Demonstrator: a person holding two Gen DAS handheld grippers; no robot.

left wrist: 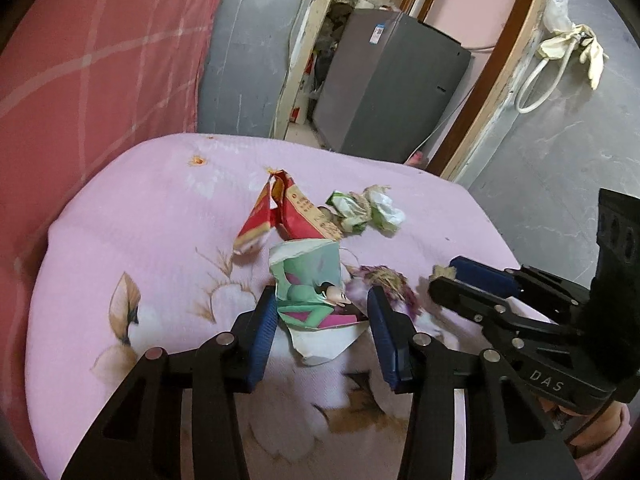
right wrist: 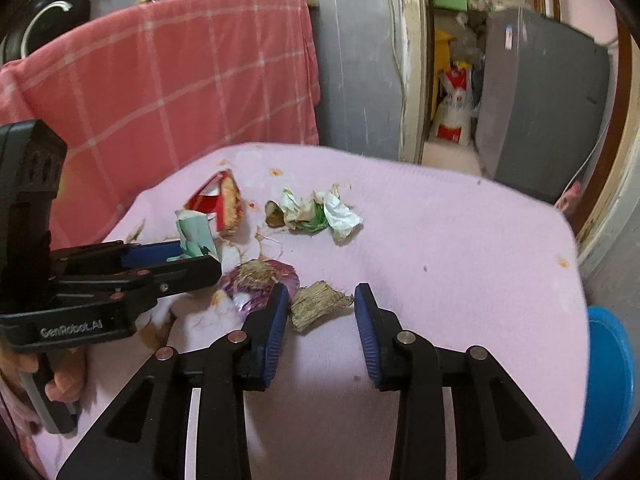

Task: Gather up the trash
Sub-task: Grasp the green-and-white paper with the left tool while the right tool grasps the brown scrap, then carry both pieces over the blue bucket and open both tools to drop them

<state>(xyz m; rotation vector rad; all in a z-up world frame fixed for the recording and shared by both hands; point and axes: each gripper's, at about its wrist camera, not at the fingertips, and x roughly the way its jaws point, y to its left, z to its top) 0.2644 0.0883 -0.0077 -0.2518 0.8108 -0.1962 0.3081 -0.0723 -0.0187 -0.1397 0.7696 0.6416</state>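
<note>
Trash lies on a pink flowered cloth [left wrist: 120, 220]. My left gripper [left wrist: 322, 320] is open, its jaws on either side of a crumpled green-and-white paper carton [left wrist: 312, 292], which also shows in the right wrist view [right wrist: 196, 236]. My right gripper [right wrist: 322, 312] is open around a small straw-like brown clump [right wrist: 314, 304]. A torn red wrapper [left wrist: 280, 216] and a crumpled green-white wad [left wrist: 364, 210] lie farther back. A purple wrapper with straw [right wrist: 256, 280] lies between the grippers.
A red checked cloth [right wrist: 180, 80] hangs behind the pink cloth. A grey fridge [left wrist: 384, 84] stands in the doorway beyond. A blue bin [right wrist: 608, 380] sits at the right below the cloth's edge.
</note>
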